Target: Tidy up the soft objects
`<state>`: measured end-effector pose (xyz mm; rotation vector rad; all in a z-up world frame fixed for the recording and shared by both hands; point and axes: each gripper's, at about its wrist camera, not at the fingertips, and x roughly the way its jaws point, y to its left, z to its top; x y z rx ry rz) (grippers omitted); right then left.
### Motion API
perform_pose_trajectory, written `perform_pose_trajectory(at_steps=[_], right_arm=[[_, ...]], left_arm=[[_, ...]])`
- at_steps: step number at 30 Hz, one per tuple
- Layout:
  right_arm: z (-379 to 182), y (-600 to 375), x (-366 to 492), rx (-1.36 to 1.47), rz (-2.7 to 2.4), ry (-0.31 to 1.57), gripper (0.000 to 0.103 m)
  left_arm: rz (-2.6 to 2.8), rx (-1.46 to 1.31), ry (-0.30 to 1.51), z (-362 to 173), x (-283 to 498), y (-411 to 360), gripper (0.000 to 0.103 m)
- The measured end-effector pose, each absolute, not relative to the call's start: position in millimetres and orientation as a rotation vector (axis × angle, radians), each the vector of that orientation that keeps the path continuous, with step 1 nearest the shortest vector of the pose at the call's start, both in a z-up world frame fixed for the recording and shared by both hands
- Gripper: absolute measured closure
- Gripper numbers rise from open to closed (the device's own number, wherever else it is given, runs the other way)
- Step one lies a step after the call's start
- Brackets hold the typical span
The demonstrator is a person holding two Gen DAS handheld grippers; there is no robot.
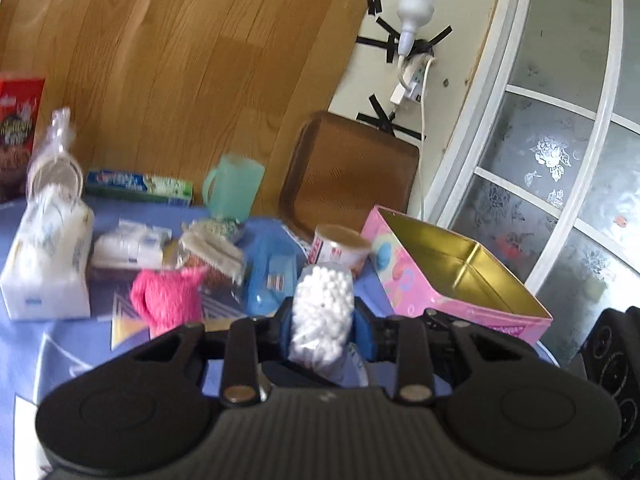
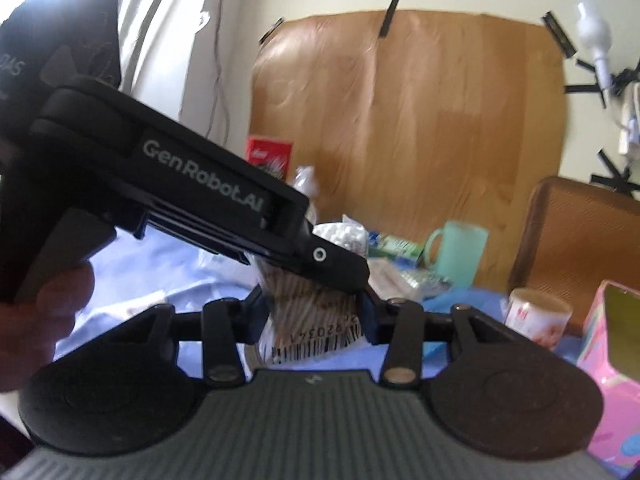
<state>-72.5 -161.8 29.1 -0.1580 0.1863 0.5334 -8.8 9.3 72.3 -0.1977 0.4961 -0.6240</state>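
My left gripper [image 1: 322, 326] is shut on a clear bag of white cotton balls [image 1: 322, 312] and holds it above the blue tablecloth, left of the open pink tin box [image 1: 452, 272]. My right gripper [image 2: 314, 314] is shut on a clear bag of cotton swabs [image 2: 308, 304] with a barcode label. The left gripper's body [image 2: 180, 184] crosses in front of the right wrist view, and its cotton ball bag [image 2: 344, 236] shows past it. A pink fluffy item [image 1: 168, 296] lies on the table left of the left gripper.
On the blue tablecloth [image 1: 52, 356] stand a tissue pack [image 1: 48, 256], white packets [image 1: 128, 244], a blue pouch [image 1: 272, 276], a small can [image 1: 340, 246], a green mug [image 1: 232, 186], a toothpaste box [image 1: 138, 186] and a cereal box [image 1: 16, 136]. A brown tray [image 1: 348, 172] leans on the wall.
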Motion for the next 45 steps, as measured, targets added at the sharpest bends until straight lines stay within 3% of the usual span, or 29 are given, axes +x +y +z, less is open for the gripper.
perform_pose_trajectory(at_steps=[9,15,21,24,35,45], right_arm=[[12.4,-144.1,-66.4,-0.256,0.562,0.216,0.053],[3.0,-139.4,-61.2,-0.297,0.58,0.319,0.023],[-4.8,-130.1,-41.3,-0.316,0.626,0.526,0.022],[-4.3,-124.7,-42.8,-0.338,0.621,0.522,0.017],[-0.4,-141.4,-27.7,-0.286,0.434,0.528,0.022],[7.0,-161.6,-32.7,-0.267,0.371,0.462,0.019]], left_arm=[[-0.599,-0.326,0.567,46.0,2.5,36.9,0.074],[-0.544,-0.422,0.634,27.4,14.7,57.3,0.075],[-0.597,-0.5,0.596,36.4,14.7,66.9,0.075],[-0.647,-0.518,0.566,47.1,14.6,62.4,0.076],[-0.681,-0.634,0.575,42.3,17.3,76.4,0.076],[-0.478,-0.618,0.632,20.3,25.2,107.1,0.077]])
